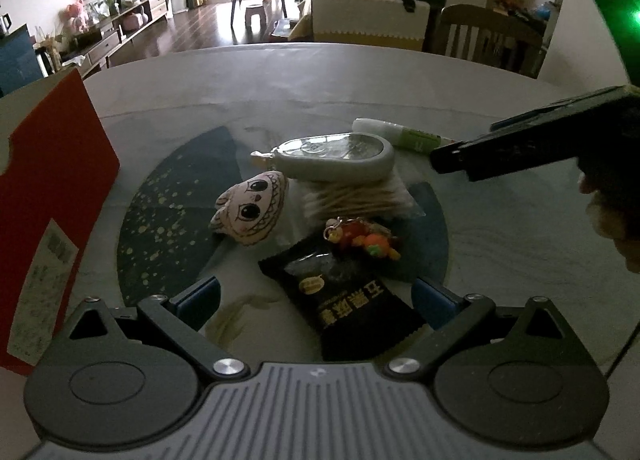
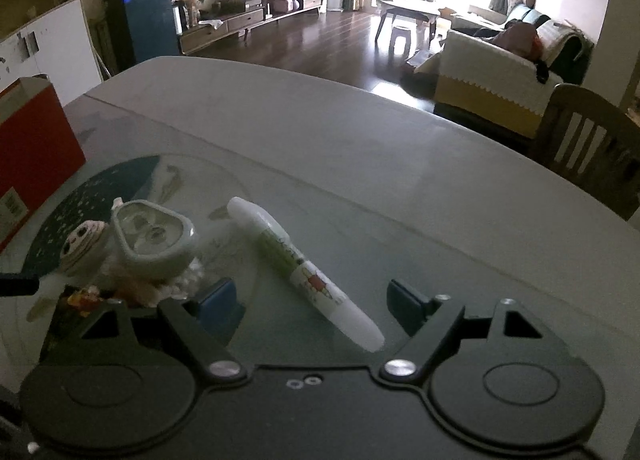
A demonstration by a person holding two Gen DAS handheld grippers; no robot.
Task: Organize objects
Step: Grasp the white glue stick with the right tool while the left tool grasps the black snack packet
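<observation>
A small heap lies on the round table: a black snack packet, a colourful keychain charm, a plush face toy, a bag of cotton swabs and a grey case resting on the swabs. My left gripper is open, its blue fingers either side of the snack packet. A white and green pen lies between the open fingers of my right gripper. The right gripper's black finger shows in the left wrist view beside the pen.
A red box stands at the table's left edge. The table stretches bare toward its far rim. A wooden chair stands at the far right. Beyond are a sofa, a coffee table and a TV cabinet.
</observation>
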